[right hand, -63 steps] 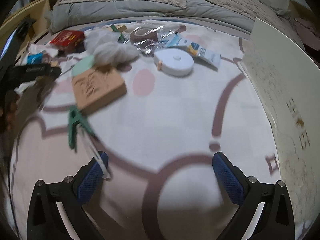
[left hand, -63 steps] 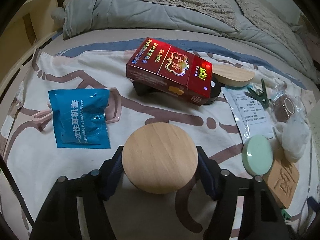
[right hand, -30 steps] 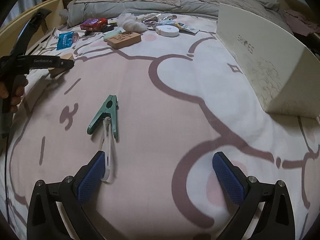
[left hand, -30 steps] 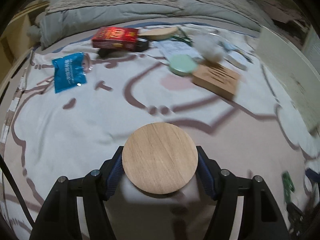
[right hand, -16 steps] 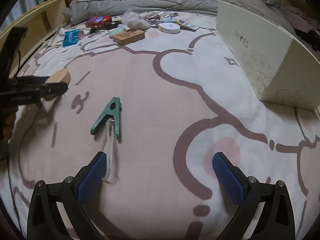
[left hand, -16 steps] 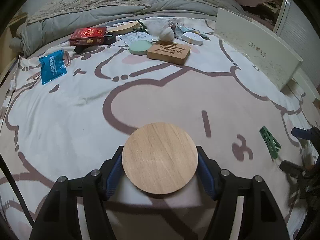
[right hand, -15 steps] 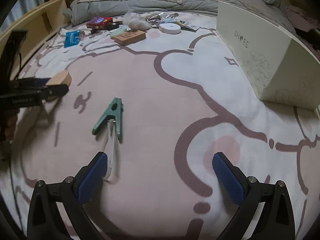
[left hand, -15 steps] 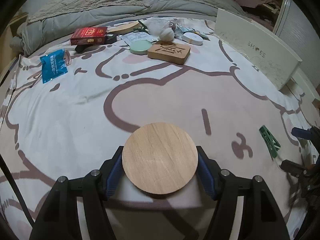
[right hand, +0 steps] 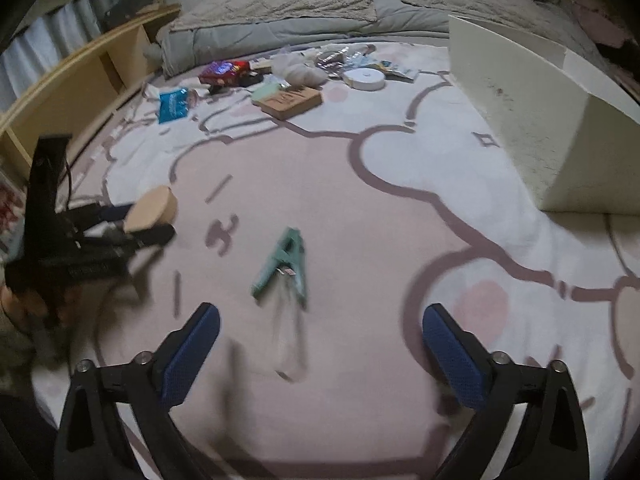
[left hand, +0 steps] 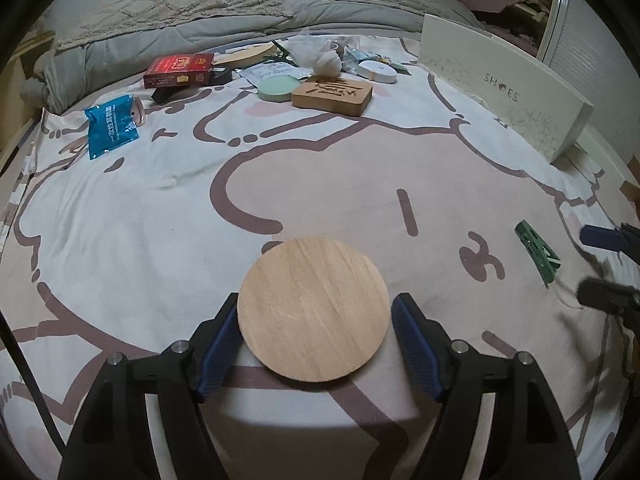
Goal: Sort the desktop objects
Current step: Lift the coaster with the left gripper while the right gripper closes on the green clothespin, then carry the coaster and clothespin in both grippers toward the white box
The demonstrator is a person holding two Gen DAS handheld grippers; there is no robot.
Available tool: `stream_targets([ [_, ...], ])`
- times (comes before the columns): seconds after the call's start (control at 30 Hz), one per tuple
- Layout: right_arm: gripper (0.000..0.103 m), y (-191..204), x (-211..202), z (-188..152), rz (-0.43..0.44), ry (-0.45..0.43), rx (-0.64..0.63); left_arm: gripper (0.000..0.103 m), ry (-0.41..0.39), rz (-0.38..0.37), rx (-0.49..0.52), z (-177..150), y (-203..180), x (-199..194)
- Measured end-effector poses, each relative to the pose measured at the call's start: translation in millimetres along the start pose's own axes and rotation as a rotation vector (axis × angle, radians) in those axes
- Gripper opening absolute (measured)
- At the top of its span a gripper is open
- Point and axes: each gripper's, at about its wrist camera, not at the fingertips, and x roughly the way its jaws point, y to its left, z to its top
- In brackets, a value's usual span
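Note:
My left gripper (left hand: 314, 322) is shut on a round wooden disc (left hand: 314, 308), held low over the bedsheet; it also shows in the right wrist view (right hand: 152, 208). My right gripper (right hand: 320, 344) is open and empty, just short of a green clothespin (right hand: 284, 264) lying on the sheet with a white tag trailing from it. The clothespin also shows in the left wrist view (left hand: 538, 250), with the right gripper (left hand: 604, 264) beside it. The other objects lie in a cluster at the far end of the bed.
The far cluster holds a red box (left hand: 178, 70), a blue packet (left hand: 110, 126), a green round lid (left hand: 278, 89), a carved wooden block (left hand: 332, 94), a white round case (left hand: 376, 72) and wrappers. A white shoe box (right hand: 532, 100) stands at right. Shelving (right hand: 80, 92) runs along the left.
My right gripper has swung left, so the clothespin now lies centred between its fingers. My left gripper has barely moved and still holds the disc.

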Motion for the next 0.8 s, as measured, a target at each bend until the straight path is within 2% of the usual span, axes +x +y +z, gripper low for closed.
stream_targets([
  [0.2,0.077,15.8,20.2,8.1,-0.005,0.010,-0.027,0.076,0.000,-0.003,-0.024,-2.3,2.6,-0.3],
  [0.27,0.065,16.2,24.6,8.7,-0.018,0.013,-0.022,0.076,0.001,-0.001,-0.029,-2.6,2.4,-0.2],
  [0.33,0.059,15.1,26.3,9.1,-0.028,0.008,-0.018,0.078,0.002,-0.004,-0.036,-3.5,2.6,-0.1],
  [0.53,0.032,11.9,25.9,6.6,-0.012,-0.009,-0.023,0.081,0.007,-0.012,-0.050,-4.4,3.2,0.2],
  [0.8,0.032,12.1,22.8,-3.8,-0.011,-0.067,-0.036,0.081,0.010,-0.011,-0.093,-5.2,4.7,-2.2],
])
